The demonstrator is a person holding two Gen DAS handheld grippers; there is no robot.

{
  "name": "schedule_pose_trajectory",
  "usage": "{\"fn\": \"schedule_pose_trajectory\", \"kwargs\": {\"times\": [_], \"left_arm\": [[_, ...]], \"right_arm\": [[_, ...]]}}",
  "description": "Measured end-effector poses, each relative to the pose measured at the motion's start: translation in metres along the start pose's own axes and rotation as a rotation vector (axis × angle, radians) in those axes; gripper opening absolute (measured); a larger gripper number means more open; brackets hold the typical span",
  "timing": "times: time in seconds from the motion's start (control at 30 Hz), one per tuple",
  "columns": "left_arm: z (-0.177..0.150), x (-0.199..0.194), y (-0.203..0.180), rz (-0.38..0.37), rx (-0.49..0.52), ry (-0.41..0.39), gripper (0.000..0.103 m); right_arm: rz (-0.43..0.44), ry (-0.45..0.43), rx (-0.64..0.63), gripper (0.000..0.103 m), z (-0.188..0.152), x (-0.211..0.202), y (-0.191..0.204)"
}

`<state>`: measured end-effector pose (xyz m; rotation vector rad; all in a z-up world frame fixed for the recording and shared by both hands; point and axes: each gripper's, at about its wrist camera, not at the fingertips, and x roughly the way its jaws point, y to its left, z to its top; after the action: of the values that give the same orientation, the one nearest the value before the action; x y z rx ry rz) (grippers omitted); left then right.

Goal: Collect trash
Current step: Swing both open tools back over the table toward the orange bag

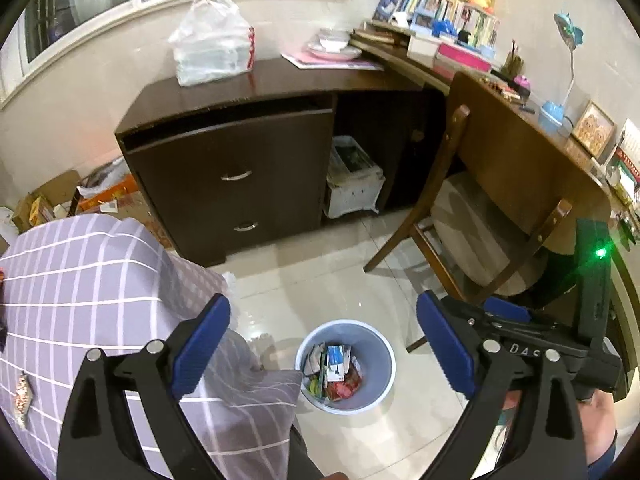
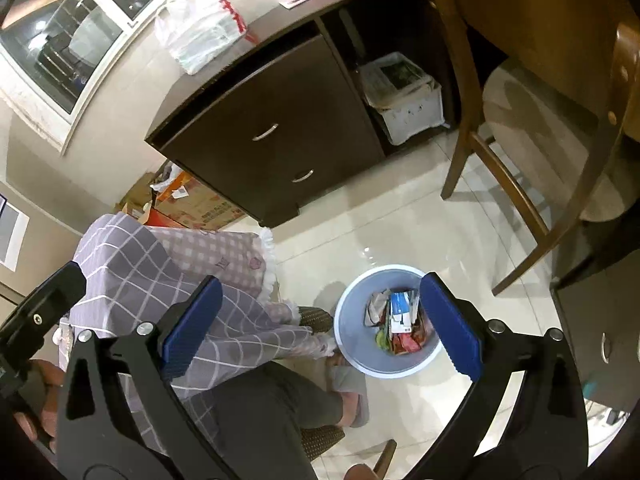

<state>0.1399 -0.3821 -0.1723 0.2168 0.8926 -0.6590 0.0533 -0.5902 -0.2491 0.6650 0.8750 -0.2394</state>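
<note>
**A:** What did the two wrist views show at that moment?

**B:** A pale blue bin (image 1: 346, 366) stood on the glossy tiled floor (image 1: 340, 280), and everything else is placed from it. Inside lay the trash (image 1: 334, 372): wrappers, a blue-and-white carton and some red packets, piled toward one side. The left gripper (image 1: 324, 344) hung high above the bin, blue pads spread wide, nothing between them. The right gripper (image 2: 320, 324) was also above the bin, jaws apart and empty.

**A:** What was near the bin?

**B:** Just beside it was a seat or bed draped in a lilac checked cloth (image 1: 100, 300), and the person's slippered foot (image 2: 352, 400) touched or nearly touched the rim. Beyond the bin stood a dark drawer cabinet (image 1: 236, 184), with a wooden chair (image 1: 480, 216) off to its other side.

**A:** What could have gone wrong?

**B:** In my judgement, any further piece released from that height might have drifted past the rim onto the floor. A low reach might have knocked the light bin over, and the hanging cloth could have snagged a finger.
</note>
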Motion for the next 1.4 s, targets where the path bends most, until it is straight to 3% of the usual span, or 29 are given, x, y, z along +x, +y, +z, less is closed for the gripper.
{"fn": "schedule_pose_trajectory", "kwargs": {"times": [0.53,0.83,1.4], "left_arm": [[-0.004,-0.089,0.063,0.086,-0.052,-0.148,0.093],[-0.028,-0.142,0.136,0.196,-0.163,-0.224,0.093],[-0.104,-0.206,0.297,0.434,-0.397,-0.255,0.093]], "right_arm": [[0.066,-0.091,-0.183,0.097,0.008,-0.039,0.116],[0.14,-0.087,-0.336,0.097,0.0,-0.04,0.206],[0.244,0.001,-0.617,0.097,-0.052,0.0,0.372]]}}
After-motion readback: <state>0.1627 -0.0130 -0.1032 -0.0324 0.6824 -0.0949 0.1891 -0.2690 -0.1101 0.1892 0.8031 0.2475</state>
